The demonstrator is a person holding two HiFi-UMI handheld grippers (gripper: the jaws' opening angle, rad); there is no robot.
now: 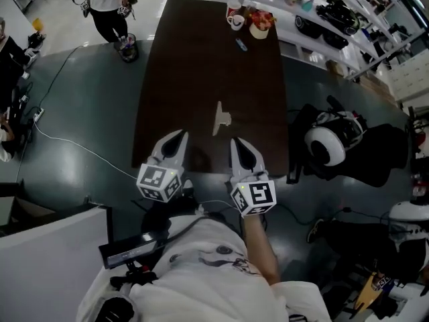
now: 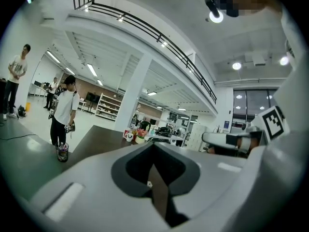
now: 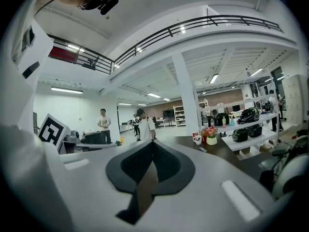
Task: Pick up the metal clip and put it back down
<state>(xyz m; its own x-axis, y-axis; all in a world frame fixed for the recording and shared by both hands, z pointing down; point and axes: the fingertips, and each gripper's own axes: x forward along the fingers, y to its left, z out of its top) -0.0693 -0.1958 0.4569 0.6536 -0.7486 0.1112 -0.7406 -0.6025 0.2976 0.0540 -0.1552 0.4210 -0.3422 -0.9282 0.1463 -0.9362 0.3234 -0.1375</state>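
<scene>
The metal clip (image 1: 221,118) lies alone near the middle of the long dark table (image 1: 174,79), pale against the wood. Both grippers hover side by side over the table's near edge, pointing towards the clip and well short of it. My left gripper (image 1: 181,134) sits to the clip's lower left with its jaws meeting at the tip (image 2: 153,145), nothing between them. My right gripper (image 1: 236,141) is just below and right of the clip, shut and empty as well (image 3: 153,141). In both gripper views the jaws hide the clip.
At the table's far end stand two mugs (image 1: 234,20), a pot of flowers (image 1: 260,23) and a small blue item (image 1: 241,44). White shelves (image 1: 322,19) run along the right. A person (image 1: 107,5) stands beyond the far left corner. Dark bags and a white helmet-like thing (image 1: 325,146) lie right of the table.
</scene>
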